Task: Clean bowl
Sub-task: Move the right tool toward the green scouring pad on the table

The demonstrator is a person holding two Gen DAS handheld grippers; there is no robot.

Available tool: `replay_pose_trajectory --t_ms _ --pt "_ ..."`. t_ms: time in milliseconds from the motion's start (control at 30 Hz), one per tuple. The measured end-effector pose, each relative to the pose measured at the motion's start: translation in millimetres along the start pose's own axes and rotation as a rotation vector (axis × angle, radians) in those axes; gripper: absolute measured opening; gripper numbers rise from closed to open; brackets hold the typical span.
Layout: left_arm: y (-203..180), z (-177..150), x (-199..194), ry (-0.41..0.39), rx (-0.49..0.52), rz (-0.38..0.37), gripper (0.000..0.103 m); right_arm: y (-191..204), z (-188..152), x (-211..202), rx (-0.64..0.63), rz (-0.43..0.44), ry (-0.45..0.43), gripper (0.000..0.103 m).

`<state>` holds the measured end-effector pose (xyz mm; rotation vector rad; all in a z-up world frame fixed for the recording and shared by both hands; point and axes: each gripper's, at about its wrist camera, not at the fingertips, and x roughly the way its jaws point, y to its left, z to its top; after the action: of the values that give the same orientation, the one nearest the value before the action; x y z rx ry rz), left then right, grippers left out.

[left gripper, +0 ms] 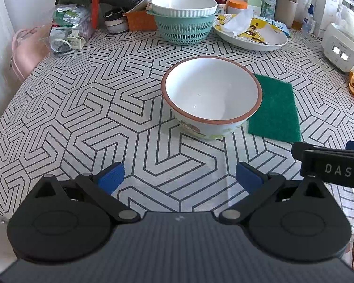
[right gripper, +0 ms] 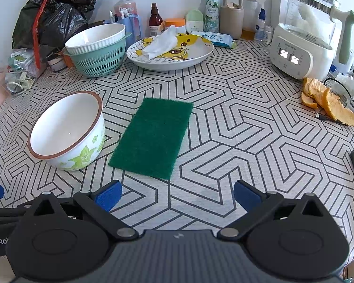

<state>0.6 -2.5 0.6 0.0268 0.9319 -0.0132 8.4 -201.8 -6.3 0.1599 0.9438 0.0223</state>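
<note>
- Table with grey-and-white geometric-line cloth (left gripper: 82, 118) is carrying everything; clutter is lining the far edge.
- Left gripper (left gripper: 179, 176) is hovering over the near part of the table, blue-padded fingers (left gripper: 111, 176) spread wide, gripping nothing.
- Right gripper (right gripper: 177, 195) is hovering the same way, blue pads (right gripper: 246, 197) wide apart, nothing between them. Its body is also showing at the right edge of the left wrist view.
- White ceramic bowl with brown rim and green star print (left gripper: 211, 94) is sitting upright on the cloth, ahead of the left gripper and slightly right of its centre line, well clear of the fingertips. In the right wrist view the same bowl (right gripper: 67, 129) is lying ahead-left, outside the finger span.
- Flat dark green rectangular scouring pad (right gripper: 153, 136) is lying just right of the bowl; touching or not, cannot tell. It is sitting ahead of the right gripper, slightly left of centre, apart from the pads.
- Teal plastic colander holding a white ribbed dish (left gripper: 184, 29) is standing at the back, well apart from the bowl.
- Oval plate with yellow cartoon print (right gripper: 170, 54) is carrying a crumpled white tissue (right gripper: 160, 43).
- White kettle base with lit display (right gripper: 295, 59) is sitting far right, orange peels (right gripper: 328, 101) near it.
</note>
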Motion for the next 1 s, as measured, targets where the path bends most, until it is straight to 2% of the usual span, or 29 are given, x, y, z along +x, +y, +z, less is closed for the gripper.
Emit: replay_pose_trajectory --t_ms 300,533,1000 --pt "-3.9 -0.8 0.7 0.002 0.010 -0.003 0.103 -1.1 0.3 0.4 -0.002 -0.008 -0.003 0.102" --pt "-7.4 -1.9 2.6 0.005 0.027 -0.004 0.103 -4.0 0.2 -1.9 0.013 0.025 -0.016 0.102" --pt "-9.8 -3.1 0.9 0.006 0.049 -0.025 0.103 -7.3 0.1 3.0 0.036 0.037 -0.010 0.102"
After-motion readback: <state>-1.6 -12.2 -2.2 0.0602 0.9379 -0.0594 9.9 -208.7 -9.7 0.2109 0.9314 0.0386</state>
